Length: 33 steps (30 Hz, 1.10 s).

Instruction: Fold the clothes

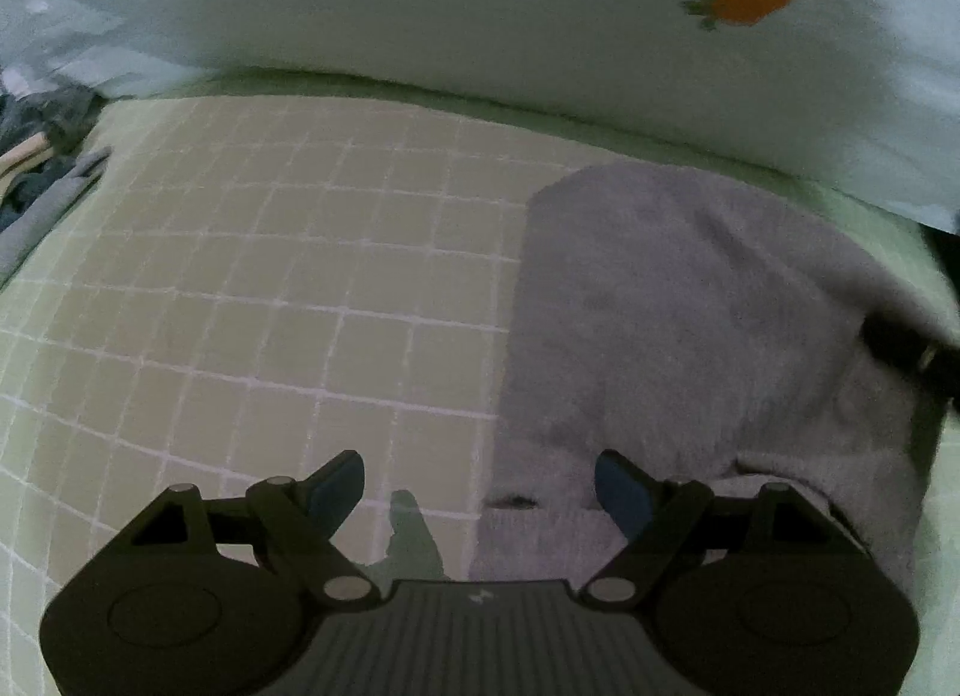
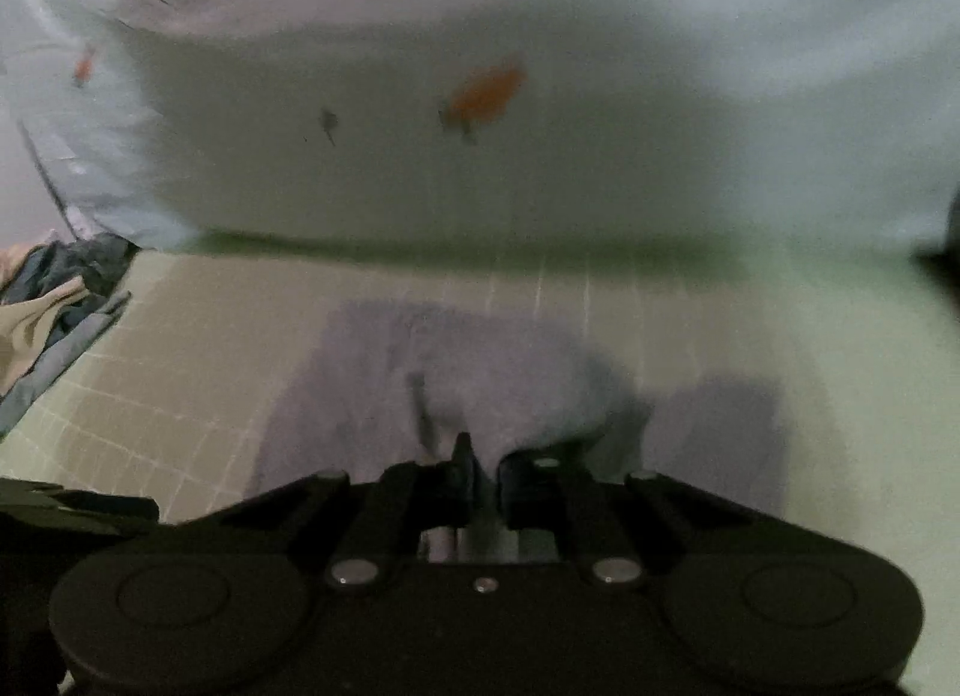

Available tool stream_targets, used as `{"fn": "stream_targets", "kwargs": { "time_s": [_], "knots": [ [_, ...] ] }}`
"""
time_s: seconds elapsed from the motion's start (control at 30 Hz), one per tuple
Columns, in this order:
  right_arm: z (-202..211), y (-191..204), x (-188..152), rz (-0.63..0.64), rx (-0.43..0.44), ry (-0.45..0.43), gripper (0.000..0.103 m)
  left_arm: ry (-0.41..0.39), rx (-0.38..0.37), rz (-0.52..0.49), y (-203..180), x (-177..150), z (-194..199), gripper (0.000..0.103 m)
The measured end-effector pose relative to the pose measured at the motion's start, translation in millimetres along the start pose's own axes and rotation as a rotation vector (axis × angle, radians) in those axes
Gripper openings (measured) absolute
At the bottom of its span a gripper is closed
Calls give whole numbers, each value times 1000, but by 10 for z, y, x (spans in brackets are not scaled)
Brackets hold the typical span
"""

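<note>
Two tongs, left (image 1: 480,483) released, right (image 2: 480,471) clenched on grey garment (image 2: 480,372), clothes pile (image 2: 54,300) beside.

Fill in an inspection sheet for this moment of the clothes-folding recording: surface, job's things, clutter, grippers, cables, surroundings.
Surface: pale green mat with a white grid, lying flat.
Job's things: grey garment spread on the mat, with a fold along its near edge.
Clutter: heap of blue and beige clothes at the mat's left edge.
Grippers: left gripper open, jaws wide above the garment's left edge, nothing between them. Right gripper shut on the grey garment, a ridge of cloth bunched up beside its fingers; that view is blurred.
Cables: nothing seen.
Surroundings: white bedding with carrot print beyond the mat.
</note>
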State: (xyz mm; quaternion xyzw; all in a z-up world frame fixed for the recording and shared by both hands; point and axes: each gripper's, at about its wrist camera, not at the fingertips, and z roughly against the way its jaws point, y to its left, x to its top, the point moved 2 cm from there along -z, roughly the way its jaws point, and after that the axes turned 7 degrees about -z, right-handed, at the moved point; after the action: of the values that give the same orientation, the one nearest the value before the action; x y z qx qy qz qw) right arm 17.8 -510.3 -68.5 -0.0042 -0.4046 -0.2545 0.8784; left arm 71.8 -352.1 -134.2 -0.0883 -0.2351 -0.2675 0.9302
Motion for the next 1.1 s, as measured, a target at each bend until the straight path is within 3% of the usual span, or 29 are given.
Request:
{"fn": "stream_targets", "kwargs": {
  "time_s": [0.17, 0.27, 0.33, 0.4, 0.47, 0.5, 0.67, 0.87, 1.03, 1.1],
  "knots": [
    [442, -294, 155, -19, -22, -117, 8, -35, -93, -74, -232, 17, 134, 86],
    [372, -703, 11, -76, -112, -64, 12, -38, -123, -112, -311, 41, 103, 89],
    [229, -974, -120, -126, -190, 33, 49, -37, -141, -136, -356, 58, 69, 89],
    [116, -1206, -256, -211, -239, 116, 52, -36, -157, -156, -388, 81, 27, 89],
    [143, -1347, -311, -321, -217, 106, 69, -30, -168, -156, -370, 116, -34, 90],
    [157, -1387, -324, -370, -199, 96, 83, -24, -174, -153, -351, 137, -74, 90],
    [-15, -1363, -380, -437, -118, 128, 86, 16, -209, -120, -358, 185, -293, 90],
    [-277, -1274, -458, -429, -97, 179, 89, 29, -253, -102, -347, 238, -469, 90],
    [-420, -1158, -410, -402, -96, 168, 95, 29, -346, -28, -293, 291, -573, 88],
    [-459, -1103, -373, -392, -96, 168, 98, 22, -417, 6, -279, 313, -601, 81]
  ]
}}
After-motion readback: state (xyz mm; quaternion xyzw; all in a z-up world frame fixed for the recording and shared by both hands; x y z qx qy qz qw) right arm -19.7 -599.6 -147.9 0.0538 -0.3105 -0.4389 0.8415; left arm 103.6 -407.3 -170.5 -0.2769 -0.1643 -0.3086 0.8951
